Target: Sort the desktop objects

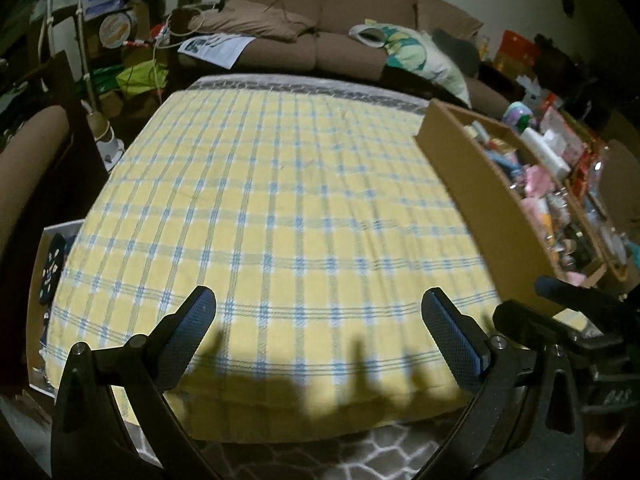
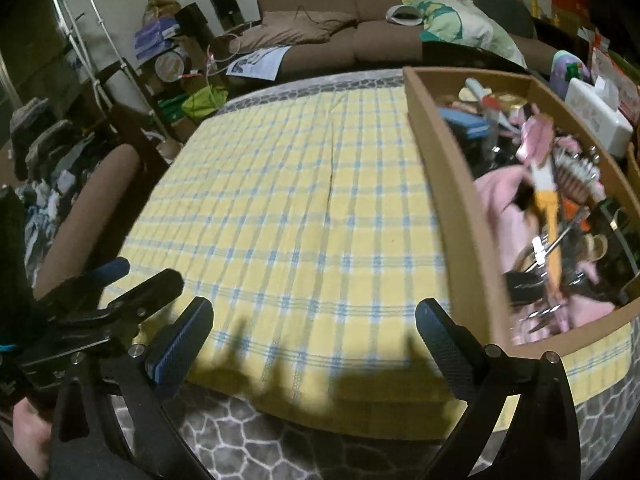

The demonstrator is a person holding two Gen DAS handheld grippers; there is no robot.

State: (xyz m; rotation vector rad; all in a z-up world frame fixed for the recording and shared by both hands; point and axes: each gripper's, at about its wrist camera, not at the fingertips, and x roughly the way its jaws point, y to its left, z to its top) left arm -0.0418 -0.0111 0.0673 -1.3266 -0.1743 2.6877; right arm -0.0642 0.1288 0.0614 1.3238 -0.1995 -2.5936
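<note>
A table under a yellow and blue checked cloth (image 1: 280, 208) (image 2: 304, 208) fills both views. On its right side stands a brown cardboard box (image 1: 476, 184) (image 2: 452, 200) crammed with several small items, among them pink cloth (image 2: 500, 188) and a blue box (image 2: 468, 124). My left gripper (image 1: 318, 312) is open over the near edge of the cloth, nothing between its fingers. My right gripper (image 2: 314, 316) is open too, empty, just left of the box's near corner. The other gripper shows at the edge of each view, on the right (image 1: 568, 312) and on the left (image 2: 120, 292).
A brown sofa (image 1: 320, 20) (image 2: 360, 8) with cushions and papers runs behind the table. Cluttered shelves and bags stand at the back left (image 1: 120, 40). A second box of goods (image 1: 592, 184) sits right of the first. A patterned grey cover (image 2: 280, 448) hangs below the cloth's near edge.
</note>
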